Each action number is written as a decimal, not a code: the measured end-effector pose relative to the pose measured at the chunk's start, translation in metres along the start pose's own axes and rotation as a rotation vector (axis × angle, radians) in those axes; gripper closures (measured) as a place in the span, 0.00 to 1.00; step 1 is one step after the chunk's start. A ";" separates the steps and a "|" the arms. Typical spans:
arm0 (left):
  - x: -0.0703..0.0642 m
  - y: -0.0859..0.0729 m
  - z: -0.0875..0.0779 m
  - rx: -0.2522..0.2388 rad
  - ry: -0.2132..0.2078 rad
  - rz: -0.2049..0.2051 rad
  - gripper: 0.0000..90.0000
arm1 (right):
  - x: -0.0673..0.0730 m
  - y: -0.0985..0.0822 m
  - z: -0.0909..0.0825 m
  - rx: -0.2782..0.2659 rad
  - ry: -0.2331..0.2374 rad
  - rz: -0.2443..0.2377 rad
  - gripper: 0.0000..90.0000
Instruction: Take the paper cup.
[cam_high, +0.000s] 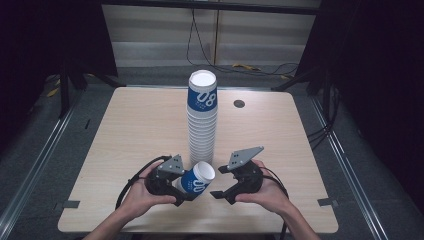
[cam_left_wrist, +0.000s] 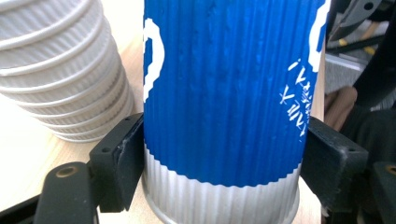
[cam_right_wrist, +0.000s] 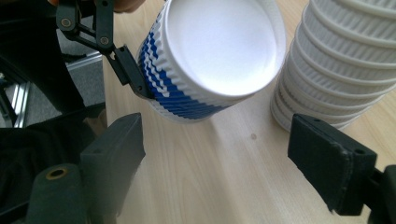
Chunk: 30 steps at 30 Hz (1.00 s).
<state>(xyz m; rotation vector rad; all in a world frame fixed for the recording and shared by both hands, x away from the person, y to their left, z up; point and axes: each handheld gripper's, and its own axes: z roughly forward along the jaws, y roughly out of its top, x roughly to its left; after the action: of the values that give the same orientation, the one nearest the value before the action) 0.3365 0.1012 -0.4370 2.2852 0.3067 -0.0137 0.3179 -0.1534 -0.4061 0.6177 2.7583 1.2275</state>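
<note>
A pale wooden table (cam_high: 140, 130) carries one tall stack of ribbed white paper cups (cam_high: 202, 120), upside down, with a blue-banded cup on top; the rings are too many and too fine to count. Just in front of the stack's foot, one single blue-and-white ribbed paper cup (cam_high: 198, 180) is held off the table, its long axis tilted so the white base points up and toward the right hand, its mouth toward the left hand. The left gripper (cam_high: 176, 192) pinches this cup across its ribbed wall near the rim, both black jaws pressed against it. The right gripper (cam_high: 218, 194) sits just beside the cup, on its base side, jaws spread with nothing between them. It is the nearer free tool, so any takeover probably comes along the cup's axis from that side.
</note>
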 end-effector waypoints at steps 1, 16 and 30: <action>-0.001 0.001 0.001 0.015 -0.001 0.016 0.26 | 0.000 0.000 0.001 0.010 0.009 -0.010 0.21; -0.011 0.006 0.008 0.110 -0.033 0.063 0.25 | 0.002 0.000 0.014 0.098 0.066 -0.020 0.26; -0.015 0.005 0.020 0.170 -0.042 0.086 0.25 | 0.001 0.006 0.020 0.135 0.109 -0.032 0.27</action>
<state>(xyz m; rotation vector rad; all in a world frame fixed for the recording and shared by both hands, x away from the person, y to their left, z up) 0.3251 0.0805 -0.4451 2.4616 0.1910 -0.0447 0.3230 -0.1354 -0.4155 0.5286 2.9478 1.1075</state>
